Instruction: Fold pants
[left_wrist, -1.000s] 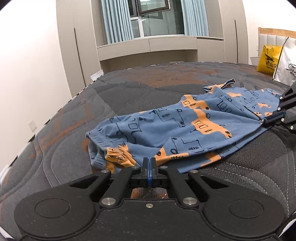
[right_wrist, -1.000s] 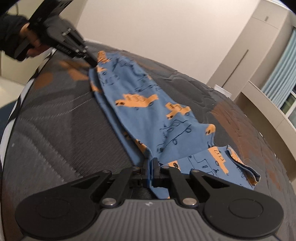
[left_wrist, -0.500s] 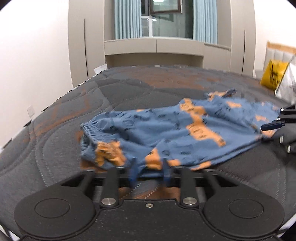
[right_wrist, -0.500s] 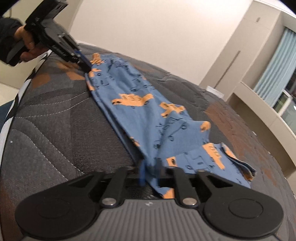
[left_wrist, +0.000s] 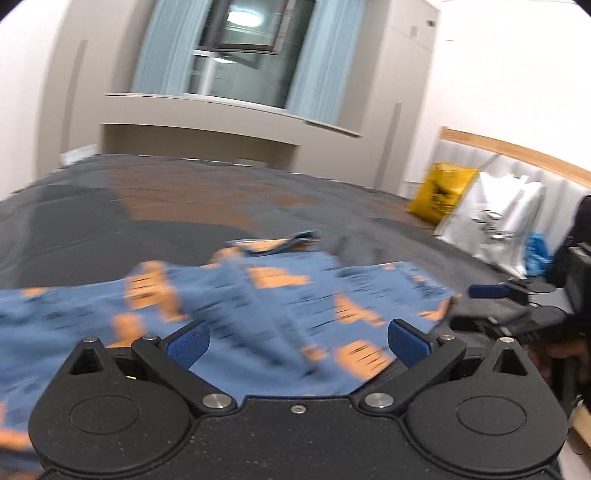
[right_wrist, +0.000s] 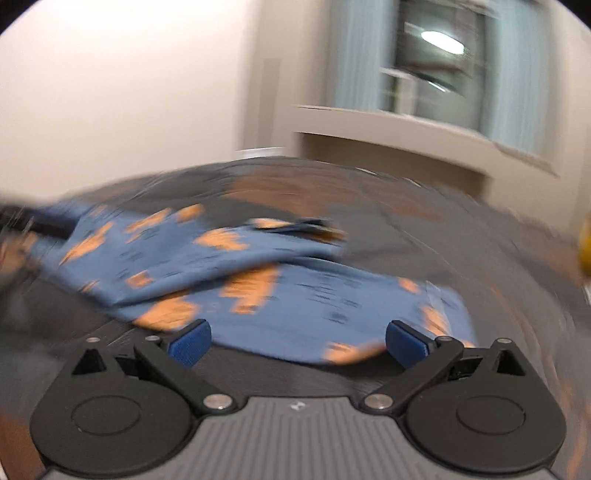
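Note:
The blue pants (left_wrist: 258, 306) with orange prints lie folded lengthwise on the dark grey bed (left_wrist: 129, 206). My left gripper (left_wrist: 298, 341) is open and empty, its blue pads spread wide just above the cloth. My right gripper (right_wrist: 297, 341) is open and empty too, at the near edge of the pants (right_wrist: 280, 295). The right gripper also shows in the left wrist view (left_wrist: 517, 295) at the right end of the pants. Both views are motion-blurred.
A yellow bag (left_wrist: 441, 192) and a white bag (left_wrist: 495, 221) lean on the headboard at the right. A window with blue curtains (left_wrist: 236, 48) and a beige ledge stand behind the bed. Bare grey mattress lies beyond the pants.
Both grippers were shut on the pants' edges one second ago; both have let go and opened wide. Both cameras have swung and tilted, blurring the views.

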